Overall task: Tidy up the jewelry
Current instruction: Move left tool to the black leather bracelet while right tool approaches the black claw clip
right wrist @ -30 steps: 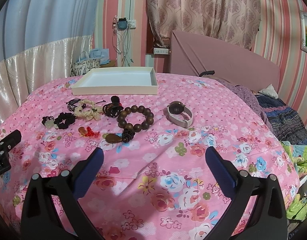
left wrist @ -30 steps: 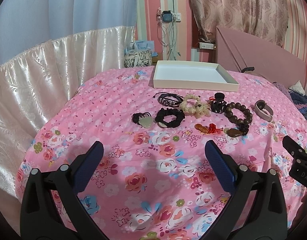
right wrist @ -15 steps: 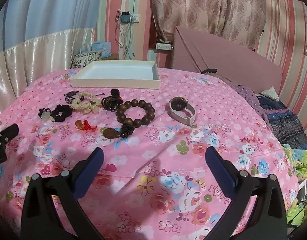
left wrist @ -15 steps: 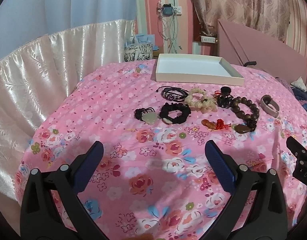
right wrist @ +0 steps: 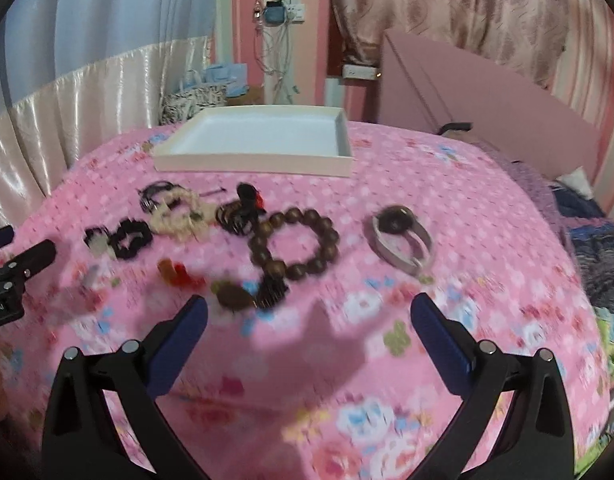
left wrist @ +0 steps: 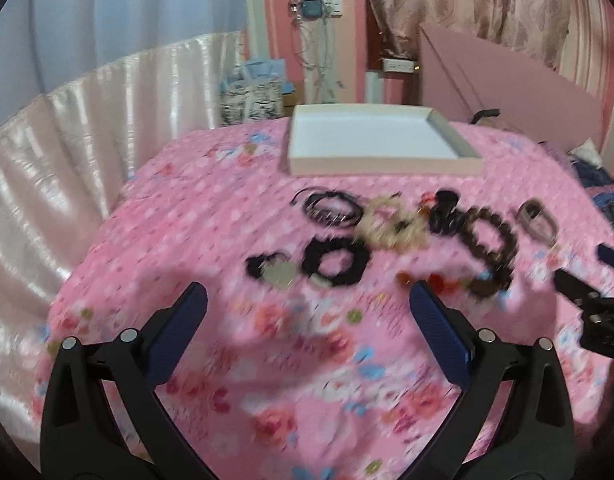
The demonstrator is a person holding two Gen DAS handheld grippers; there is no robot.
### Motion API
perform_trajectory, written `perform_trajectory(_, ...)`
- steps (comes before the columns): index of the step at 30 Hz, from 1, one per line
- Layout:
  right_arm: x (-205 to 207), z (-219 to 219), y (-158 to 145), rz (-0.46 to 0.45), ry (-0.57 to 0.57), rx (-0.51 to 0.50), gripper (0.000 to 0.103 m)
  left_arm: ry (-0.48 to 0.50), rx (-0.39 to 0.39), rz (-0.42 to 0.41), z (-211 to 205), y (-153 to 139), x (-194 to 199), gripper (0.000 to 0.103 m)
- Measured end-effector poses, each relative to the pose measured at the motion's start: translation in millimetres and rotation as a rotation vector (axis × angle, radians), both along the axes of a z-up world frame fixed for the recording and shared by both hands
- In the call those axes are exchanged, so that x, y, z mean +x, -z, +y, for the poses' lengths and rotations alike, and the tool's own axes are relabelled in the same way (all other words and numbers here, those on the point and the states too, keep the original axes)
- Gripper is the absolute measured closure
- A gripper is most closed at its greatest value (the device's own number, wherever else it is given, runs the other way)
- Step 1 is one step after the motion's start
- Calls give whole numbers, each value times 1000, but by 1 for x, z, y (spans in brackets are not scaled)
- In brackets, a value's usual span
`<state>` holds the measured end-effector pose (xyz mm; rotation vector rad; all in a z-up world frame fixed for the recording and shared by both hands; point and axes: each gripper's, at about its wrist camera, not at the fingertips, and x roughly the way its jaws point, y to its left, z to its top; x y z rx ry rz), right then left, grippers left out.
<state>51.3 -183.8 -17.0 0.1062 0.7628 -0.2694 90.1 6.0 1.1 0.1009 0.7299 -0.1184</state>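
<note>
While both frames were smeared by motion blur, the left gripper (left wrist: pixel 307 312) and the right gripper (right wrist: pixel 309 314) hovered nearest, each with jaws spread wide and empty above the pink floral bedspread (right wrist: pixel 447 208). Just beyond lay the jewelry in a loose row: a black scrunchie (left wrist: pixel 334 260) at left, a cream beaded bracelet (right wrist: pixel 179 216), a dark brown wooden bead bracelet (right wrist: pixel 293 242) in the middle, and a grey-strapped watch (right wrist: pixel 401 238) apart at right. Farther off sat the shallow white rectangular tray (right wrist: pixel 251 162).
</note>
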Motion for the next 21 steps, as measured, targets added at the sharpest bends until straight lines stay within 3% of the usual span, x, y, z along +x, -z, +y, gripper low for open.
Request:
perform_trajectory(9, 87, -6, -36, 64, -51, -63, 2, 56, 1, 12, -13, -46, 76, 3)
perform_trajectory(12, 119, -11, -38, 107, -60, -33, 2, 63, -21, 27, -17, -53, 106, 3)
perform_trajectory(18, 160, -30, -22, 156, -50, 85, 2, 60, -51, 146, -15, -32, 170, 4)
perform_trajectory(21, 166, -30, -6, 184, -64, 118, 3, 29, -44, 175, -10, -16, 185, 14)
